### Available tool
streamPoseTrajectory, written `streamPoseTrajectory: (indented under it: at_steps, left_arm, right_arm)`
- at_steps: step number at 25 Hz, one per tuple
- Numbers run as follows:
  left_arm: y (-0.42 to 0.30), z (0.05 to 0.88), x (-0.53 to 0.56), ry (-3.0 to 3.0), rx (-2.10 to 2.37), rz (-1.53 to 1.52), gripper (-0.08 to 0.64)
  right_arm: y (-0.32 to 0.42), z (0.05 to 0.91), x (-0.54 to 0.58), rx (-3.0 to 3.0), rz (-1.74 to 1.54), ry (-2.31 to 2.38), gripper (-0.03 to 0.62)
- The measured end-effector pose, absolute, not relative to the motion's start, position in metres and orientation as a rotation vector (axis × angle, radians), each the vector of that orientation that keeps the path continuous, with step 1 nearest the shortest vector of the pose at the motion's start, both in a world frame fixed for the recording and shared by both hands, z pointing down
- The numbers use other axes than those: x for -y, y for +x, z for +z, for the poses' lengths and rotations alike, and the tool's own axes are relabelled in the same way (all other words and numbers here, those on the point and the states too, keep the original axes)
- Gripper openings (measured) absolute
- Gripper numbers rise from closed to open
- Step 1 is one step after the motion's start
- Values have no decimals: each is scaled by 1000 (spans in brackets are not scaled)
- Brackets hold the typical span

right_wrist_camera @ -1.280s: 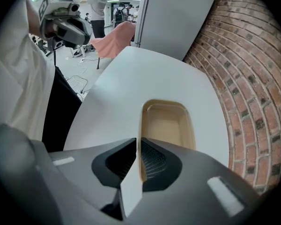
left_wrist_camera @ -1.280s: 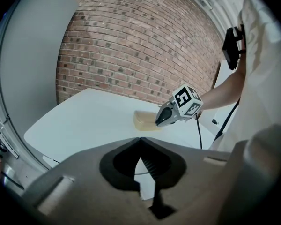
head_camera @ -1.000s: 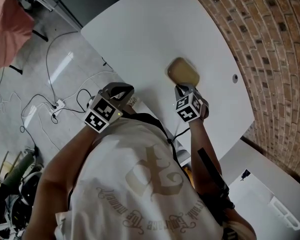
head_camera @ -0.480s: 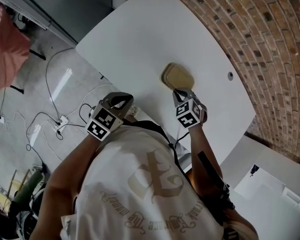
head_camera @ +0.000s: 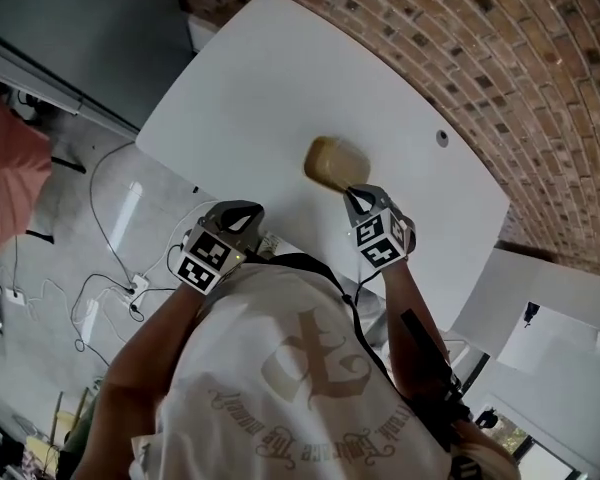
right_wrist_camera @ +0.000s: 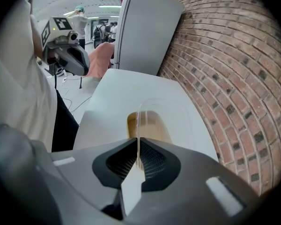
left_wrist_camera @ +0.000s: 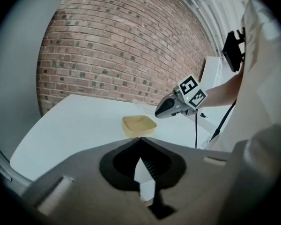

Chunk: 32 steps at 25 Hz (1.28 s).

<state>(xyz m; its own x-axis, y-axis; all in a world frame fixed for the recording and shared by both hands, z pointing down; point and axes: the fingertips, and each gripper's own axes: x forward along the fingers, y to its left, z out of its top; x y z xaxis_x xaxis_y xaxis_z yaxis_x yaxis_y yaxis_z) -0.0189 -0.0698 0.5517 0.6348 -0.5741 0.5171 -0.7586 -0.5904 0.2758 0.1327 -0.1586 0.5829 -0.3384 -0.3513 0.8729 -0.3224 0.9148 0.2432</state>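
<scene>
While right gripper (right_wrist_camera: 138,143) clamps clear lid (right_wrist_camera: 179,112) above tan tray (head_camera: 332,160), left gripper (head_camera: 242,210) hangs shut, empty, well off tray; brick wall (head_camera: 510,58) behind tray; head view misses lid.

The head view looks steeply down from above the person onto the white counter (head_camera: 280,88). The left gripper view faces across it toward the brick wall (left_wrist_camera: 122,46); the right gripper view looks lengthwise, close behind the clear lid (right_wrist_camera: 139,118) in the right tongs (right_wrist_camera: 137,142). All share the yellow tray (head_camera: 332,161).

The right claw (right_wrist_camera: 136,142) has risen off the yellow tray (right_wrist_camera: 155,125), lifting its clear lid (right_wrist_camera: 139,118) (pinched edge-on).
</scene>
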Motion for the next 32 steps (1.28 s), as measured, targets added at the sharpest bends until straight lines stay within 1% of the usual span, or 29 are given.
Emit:
streamPoseTrajectory:
  at_steps: [14,22,32]
  left_arm:
    - [-14,543,87,2508,897,579,3]
    - [8,542,82,2551,806,595,3]
    - [29,546,80,2584,745,617,3]
  right_arm:
    - [166,548,151,2015,137,798,26]
    - [208,547,126,1987,208,928,28]
    - [242,553,91,2010,332,1048,28]
